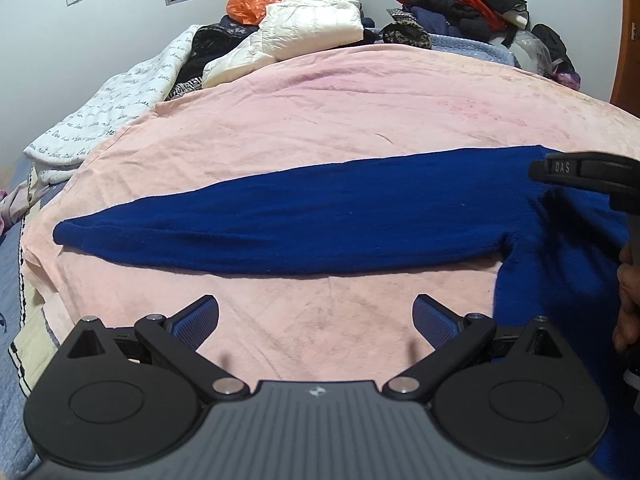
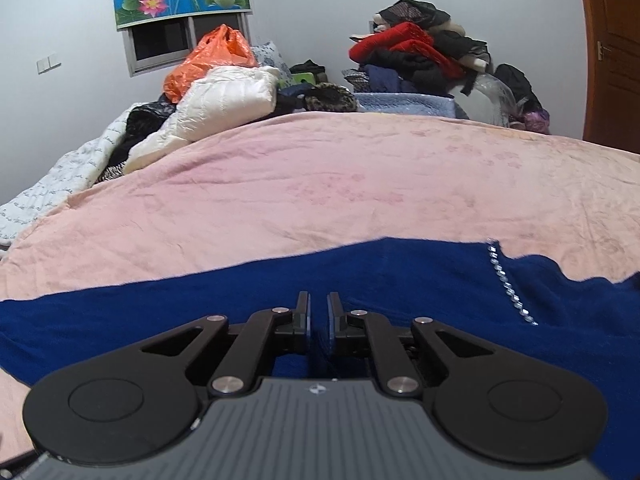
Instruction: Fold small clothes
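Left gripper [image 1: 316,316] hangs low, tilted downward, jaws spread wide with nothing between the blue pads [image 1: 200,318]. Right gripper [image 2: 318,312] points down at a shallower tilt, its fingers nearly together, only a narrow slit between them. A hand [image 1: 628,304] grips its handle.

Readable text is minimal. "DAS" in pale capitals on the side of the right gripper's black finger [image 1: 568,168], seen at the right edge of the left wrist view. White quilt [image 1: 96,116] at the far left of the bed carries rows of dark cursive script; letters too small and warped to read as words. Small pale logo mark on the grey ribbed gripper body [image 2: 316,389], near centre in both wrist views; a symbol, not letters. Nothing else legible: no numbers, no labels on the orange bag or wall picture.
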